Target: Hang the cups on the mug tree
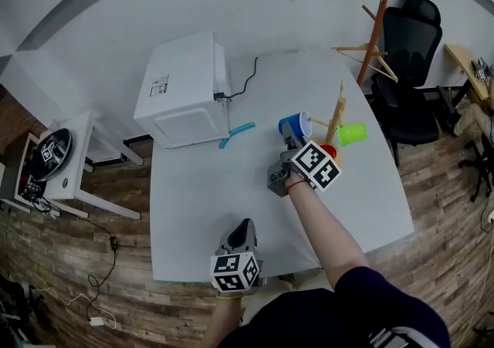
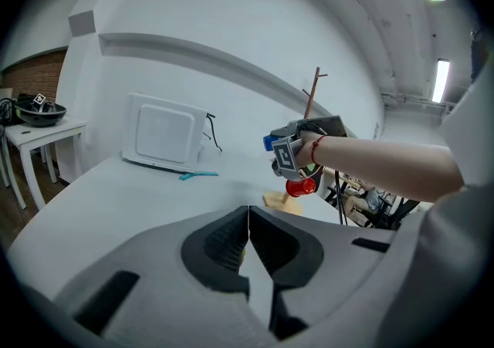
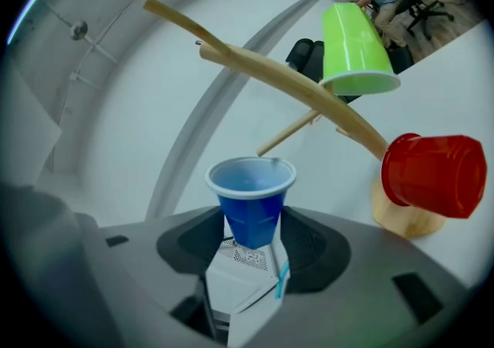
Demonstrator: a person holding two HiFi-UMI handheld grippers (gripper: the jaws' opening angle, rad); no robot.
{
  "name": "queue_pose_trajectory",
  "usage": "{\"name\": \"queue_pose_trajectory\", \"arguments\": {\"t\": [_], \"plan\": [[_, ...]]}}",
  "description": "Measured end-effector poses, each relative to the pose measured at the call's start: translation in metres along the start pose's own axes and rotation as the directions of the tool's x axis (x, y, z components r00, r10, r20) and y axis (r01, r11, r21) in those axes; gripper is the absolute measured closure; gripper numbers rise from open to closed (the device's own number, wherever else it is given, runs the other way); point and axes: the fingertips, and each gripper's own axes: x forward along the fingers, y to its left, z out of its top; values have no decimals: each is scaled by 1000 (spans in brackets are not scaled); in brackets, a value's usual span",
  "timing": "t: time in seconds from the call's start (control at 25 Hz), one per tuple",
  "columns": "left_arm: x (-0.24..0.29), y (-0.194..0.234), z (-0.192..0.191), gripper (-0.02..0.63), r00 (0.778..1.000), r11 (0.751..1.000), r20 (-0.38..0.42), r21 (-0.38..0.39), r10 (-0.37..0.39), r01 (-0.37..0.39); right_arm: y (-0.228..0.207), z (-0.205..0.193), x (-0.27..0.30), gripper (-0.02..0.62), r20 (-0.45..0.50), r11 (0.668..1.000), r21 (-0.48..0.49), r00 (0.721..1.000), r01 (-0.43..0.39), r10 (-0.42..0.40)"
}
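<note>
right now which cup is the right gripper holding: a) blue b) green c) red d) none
a: the right gripper's jaws are closed on the blue cup, while the red cup and the green cup hang on the mug tree.

box point(image 1: 181, 92) on the table point(image 1: 193, 207)'s far left, mug tree point(image 1: 337, 111) at far right, upper cup point(image 1: 352, 133) and lower cup point(image 1: 329, 151) on its pegs, third cup point(image 1: 296, 124) in right gripper point(image 1: 290, 140) just left of it
</note>
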Motion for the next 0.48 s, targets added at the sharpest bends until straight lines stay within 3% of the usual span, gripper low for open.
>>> {"name": "queue_pose_trajectory", "arguments": {"t": [0.48], "plan": [[5,-7,4,586,1000,1000,-1,16,-6,6,3,24,-1,356,106,975,207,992,-84,63]]}}
